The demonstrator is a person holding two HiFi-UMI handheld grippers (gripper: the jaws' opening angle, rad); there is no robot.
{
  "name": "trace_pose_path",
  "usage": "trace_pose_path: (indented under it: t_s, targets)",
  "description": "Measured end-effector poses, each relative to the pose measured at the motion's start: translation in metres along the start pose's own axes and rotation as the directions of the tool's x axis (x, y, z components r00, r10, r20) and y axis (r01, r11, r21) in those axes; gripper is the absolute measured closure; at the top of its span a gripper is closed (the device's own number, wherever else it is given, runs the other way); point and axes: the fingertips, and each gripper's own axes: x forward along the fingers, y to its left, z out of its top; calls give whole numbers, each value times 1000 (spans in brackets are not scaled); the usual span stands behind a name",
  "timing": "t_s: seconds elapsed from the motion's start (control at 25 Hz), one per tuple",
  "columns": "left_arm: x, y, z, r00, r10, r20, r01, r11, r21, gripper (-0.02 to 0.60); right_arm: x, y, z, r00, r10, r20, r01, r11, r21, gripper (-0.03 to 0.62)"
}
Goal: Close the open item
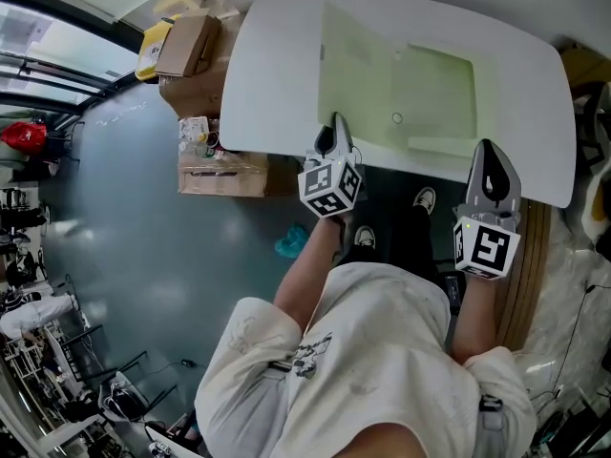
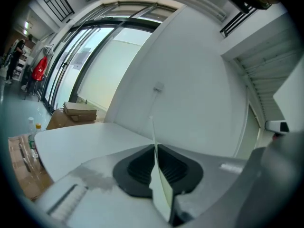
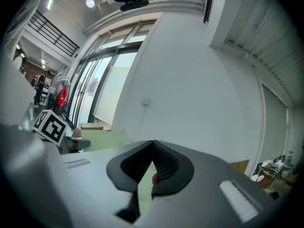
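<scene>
A pale green folder (image 1: 434, 93) lies open on the white table (image 1: 277, 74), with a small round snap (image 1: 397, 118) near its middle. Its left flap (image 1: 355, 74) runs to my left gripper (image 1: 334, 130), which is shut on the flap's near edge. In the left gripper view the thin green sheet (image 2: 161, 189) stands edge-on between the black pads (image 2: 137, 167). My right gripper (image 1: 489, 153) hovers by the table's front edge at the folder's near right corner. Its jaws (image 3: 152, 144) meet at the tips, and green shows only through the gap behind them.
Cardboard boxes (image 1: 191, 46) and an open carton (image 1: 224, 173) stand on the floor left of the table. The person's legs and shoes (image 1: 425, 198) are under the front edge. A white wall (image 2: 190, 70) rises behind the table, with windows (image 2: 90, 61) at the left.
</scene>
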Motion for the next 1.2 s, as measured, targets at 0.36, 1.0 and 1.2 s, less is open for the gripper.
trace_pose_path:
  t_s: [0.36,1.0,1.2]
  targets:
    - [0,-45,14,997,-70,21,67,992,110,565,-10,-21,-1,999,-45,1,45,999,-6,592]
    - [-2,-132,11,972,-234,-13,227,923,311,560,-28,-53,-7,991,-133,-8,133,991,1,592]
    - [2,-153,4,958,-286,-34,278,887,369,551,-29,-63,-13,987,-158,-22,158,987,13,592]
